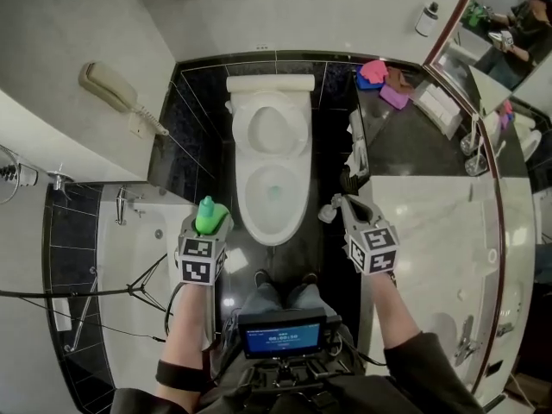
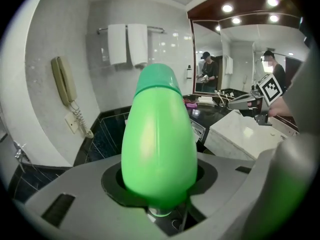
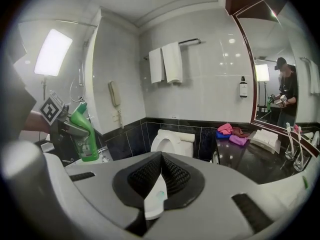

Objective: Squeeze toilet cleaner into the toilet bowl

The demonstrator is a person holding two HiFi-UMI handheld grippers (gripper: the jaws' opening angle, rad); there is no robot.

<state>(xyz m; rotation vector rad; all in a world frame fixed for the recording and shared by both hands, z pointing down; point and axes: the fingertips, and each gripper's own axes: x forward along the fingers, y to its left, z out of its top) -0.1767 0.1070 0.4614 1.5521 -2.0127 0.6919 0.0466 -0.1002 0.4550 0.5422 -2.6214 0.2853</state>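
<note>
A green toilet cleaner bottle [image 1: 208, 213] stands upright in my left gripper [image 1: 211, 229], just left of the white toilet bowl [image 1: 244, 198]. The jaws are shut on the bottle's body [image 2: 159, 139], and its green cap is on. The toilet's seat and lid [image 1: 270, 126] are raised, with blue-green water in the bowl. My right gripper [image 1: 333, 207] hovers at the bowl's right side, shut with nothing between its fingers. The right gripper view shows the bottle [image 3: 85, 134] at the left and the toilet [image 3: 170, 140] ahead.
A pale marble counter [image 1: 431, 222] runs along the right. Behind it a black counter [image 1: 405, 132] carries pink cloths [image 1: 375, 71]. A wall phone [image 1: 108, 85] hangs at the left above a bathtub [image 1: 129, 257]. Towels [image 3: 167, 63] hang over the toilet. A mirror [image 1: 509, 33] reflects a person.
</note>
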